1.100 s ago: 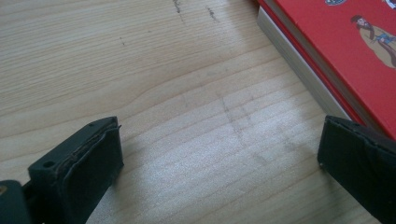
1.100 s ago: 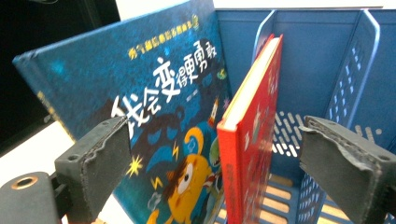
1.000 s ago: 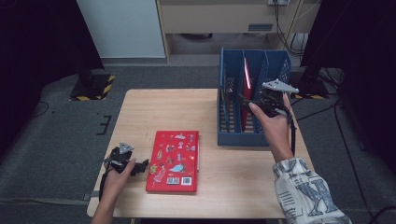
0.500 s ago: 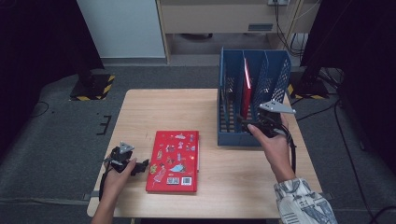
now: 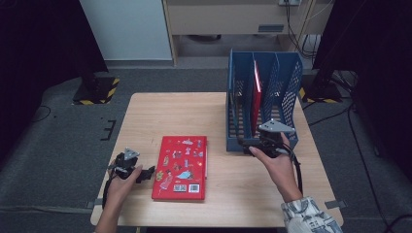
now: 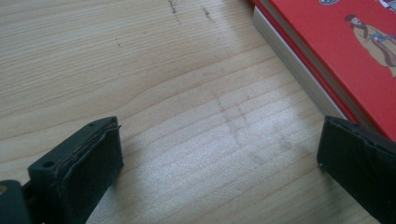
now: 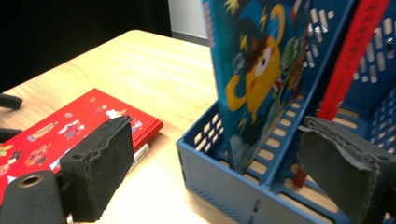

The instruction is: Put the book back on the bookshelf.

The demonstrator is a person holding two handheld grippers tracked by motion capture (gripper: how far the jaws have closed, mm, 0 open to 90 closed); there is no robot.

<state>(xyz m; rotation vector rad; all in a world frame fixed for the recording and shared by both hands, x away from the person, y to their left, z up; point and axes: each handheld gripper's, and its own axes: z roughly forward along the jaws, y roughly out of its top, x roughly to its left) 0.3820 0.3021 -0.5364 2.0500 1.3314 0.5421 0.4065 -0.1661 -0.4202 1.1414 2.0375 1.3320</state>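
The red book (image 5: 180,167) lies flat on the counter (image 5: 160,116), cover up, near the front edge; the left tongs (image 5: 144,173) rest just beside its left side, released – jaws wide apart over bare wood. The right tongs (image 5: 245,144) hang at the front of the blue file rack (image 5: 288,73), also released; a colourful book (image 7: 259,79) and a thin red one (image 5: 256,92) stand upright in the rack.
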